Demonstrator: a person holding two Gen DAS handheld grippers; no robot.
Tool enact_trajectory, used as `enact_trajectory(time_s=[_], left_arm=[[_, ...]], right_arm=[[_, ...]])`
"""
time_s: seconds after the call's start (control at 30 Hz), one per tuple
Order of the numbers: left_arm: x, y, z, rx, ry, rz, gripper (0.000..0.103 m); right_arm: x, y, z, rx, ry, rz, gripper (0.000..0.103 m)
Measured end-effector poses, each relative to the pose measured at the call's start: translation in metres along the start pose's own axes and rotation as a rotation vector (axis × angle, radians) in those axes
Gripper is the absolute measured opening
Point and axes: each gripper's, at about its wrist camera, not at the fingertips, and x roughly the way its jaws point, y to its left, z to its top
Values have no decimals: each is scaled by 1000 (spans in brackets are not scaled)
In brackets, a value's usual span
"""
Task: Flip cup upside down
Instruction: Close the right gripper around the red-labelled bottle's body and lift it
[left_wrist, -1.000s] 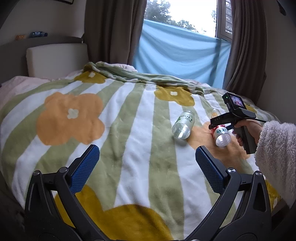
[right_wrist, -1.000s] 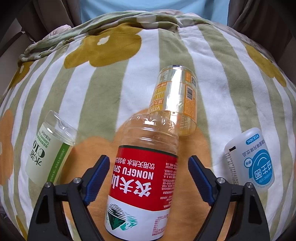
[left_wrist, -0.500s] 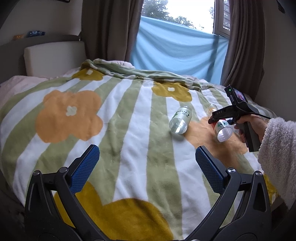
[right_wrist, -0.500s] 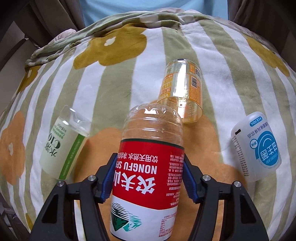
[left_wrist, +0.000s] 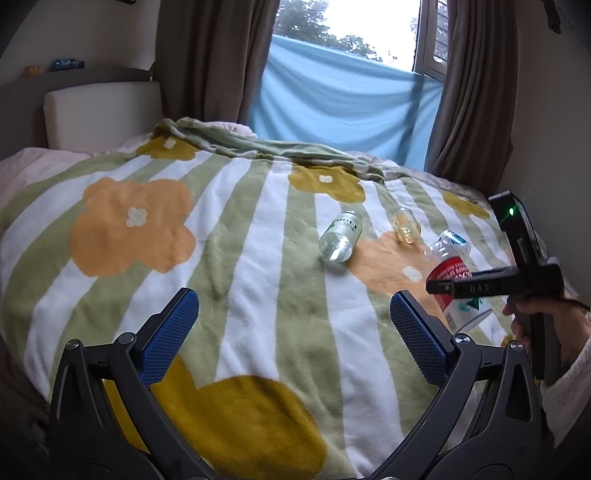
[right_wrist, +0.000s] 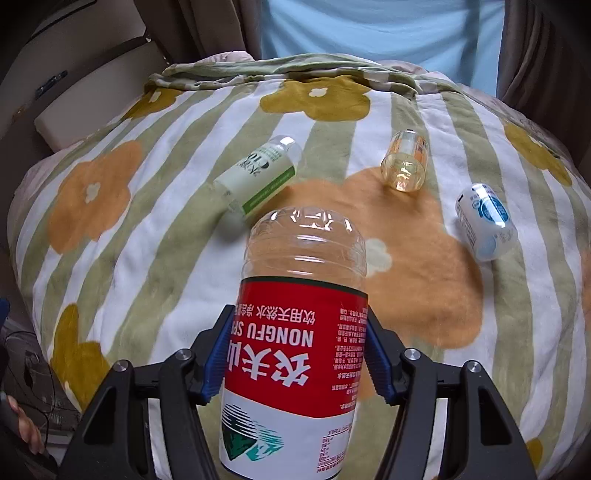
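My right gripper (right_wrist: 297, 354) is shut on a clear cut-bottle cup with a red Nongfu Spring label (right_wrist: 295, 332) and holds it lifted above the blanket, closed base pointing away from me. In the left wrist view the same cup (left_wrist: 456, 282) hangs tilted in the right gripper (left_wrist: 448, 286) at the right edge. My left gripper (left_wrist: 293, 325) is open and empty, low over the blanket's near part.
A green-label cup (right_wrist: 258, 177), a yellow clear cup (right_wrist: 404, 166) and a white-blue cup (right_wrist: 485, 221) lie on their sides on the flowered striped blanket (right_wrist: 147, 240). A cushion (left_wrist: 99, 110), curtains and a window stand behind the bed.
My right gripper closed on the red-label cup and lifted it off the blanket, pulling back from the other cups. My left gripper stayed open and nearly still.
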Motion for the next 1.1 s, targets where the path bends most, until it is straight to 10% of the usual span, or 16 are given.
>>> enact_trajectory(time_s=[0.73,0.9,1.1], left_arm=[[-5,4,-12,17,54,31,103],[-3,-1,-13,15,70,24,103],[-2,-12,-13,24,96,12,103]], right_arm=[[48,-4,-38,16,106,-39,61],[49,-14,-40,91,106,21,99],[26,-18,-42,87,36,95,103]])
